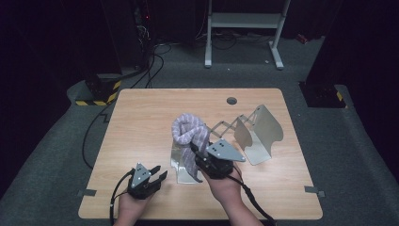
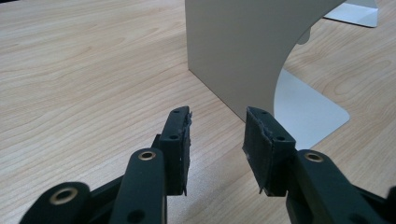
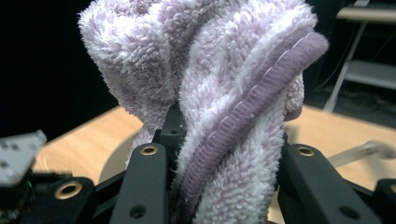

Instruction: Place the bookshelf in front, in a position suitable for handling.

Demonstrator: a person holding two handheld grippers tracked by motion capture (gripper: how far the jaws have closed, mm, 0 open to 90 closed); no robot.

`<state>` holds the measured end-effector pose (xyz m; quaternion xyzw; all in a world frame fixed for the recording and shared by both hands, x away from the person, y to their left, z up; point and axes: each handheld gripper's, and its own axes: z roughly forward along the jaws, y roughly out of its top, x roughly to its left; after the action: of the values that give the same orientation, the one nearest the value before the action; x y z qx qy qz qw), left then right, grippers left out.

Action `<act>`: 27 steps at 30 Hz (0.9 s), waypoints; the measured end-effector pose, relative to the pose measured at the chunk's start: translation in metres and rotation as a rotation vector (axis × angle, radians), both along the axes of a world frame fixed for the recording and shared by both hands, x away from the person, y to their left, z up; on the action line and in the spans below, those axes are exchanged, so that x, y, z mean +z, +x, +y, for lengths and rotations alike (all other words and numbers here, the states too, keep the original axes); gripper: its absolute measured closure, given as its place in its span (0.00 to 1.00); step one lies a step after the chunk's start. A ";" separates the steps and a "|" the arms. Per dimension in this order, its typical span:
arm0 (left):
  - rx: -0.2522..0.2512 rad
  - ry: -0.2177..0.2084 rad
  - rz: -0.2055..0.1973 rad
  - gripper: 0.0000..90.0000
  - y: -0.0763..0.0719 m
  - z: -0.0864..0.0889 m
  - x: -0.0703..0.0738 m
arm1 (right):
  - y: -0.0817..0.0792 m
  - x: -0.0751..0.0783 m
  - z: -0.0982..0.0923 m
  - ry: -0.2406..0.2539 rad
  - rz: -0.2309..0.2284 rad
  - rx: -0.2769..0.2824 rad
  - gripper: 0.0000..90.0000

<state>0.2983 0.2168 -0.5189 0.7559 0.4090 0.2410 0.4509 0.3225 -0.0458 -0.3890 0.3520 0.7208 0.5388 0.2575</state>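
right gripper [image 3: 224, 140] clamped on fluffy lilac terry towel [image 3: 210, 70]: soft, light, floppy; best pinched at bunched folds. left gripper [image 2: 217, 135] parted, empty.

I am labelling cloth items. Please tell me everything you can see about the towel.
The towel is fluffy terry cloth, pale lilac, with a darker purple stitched hem. It is bunched and twisted, not folded. The right gripper is shut on it and holds it up over the table, above the near plate of a metal rack. Whether it touches the rack is unclear.
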 end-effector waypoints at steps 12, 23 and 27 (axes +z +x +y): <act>0.001 -0.022 0.008 0.65 0.002 0.004 0.000 | 0.027 -0.068 -0.012 -0.128 0.129 -0.100 0.71; -0.002 -0.029 0.022 0.64 0.001 0.004 0.000 | 0.038 -0.093 0.004 -0.236 0.146 -0.154 0.68; -0.004 -0.030 0.025 0.64 0.002 0.004 -0.001 | 0.041 -0.076 0.019 -0.221 0.093 -0.164 0.67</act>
<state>0.3001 0.2204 -0.5196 0.7530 0.4167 0.2244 0.4572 0.3636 -0.0264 -0.4653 0.4038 0.7556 0.4165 0.3040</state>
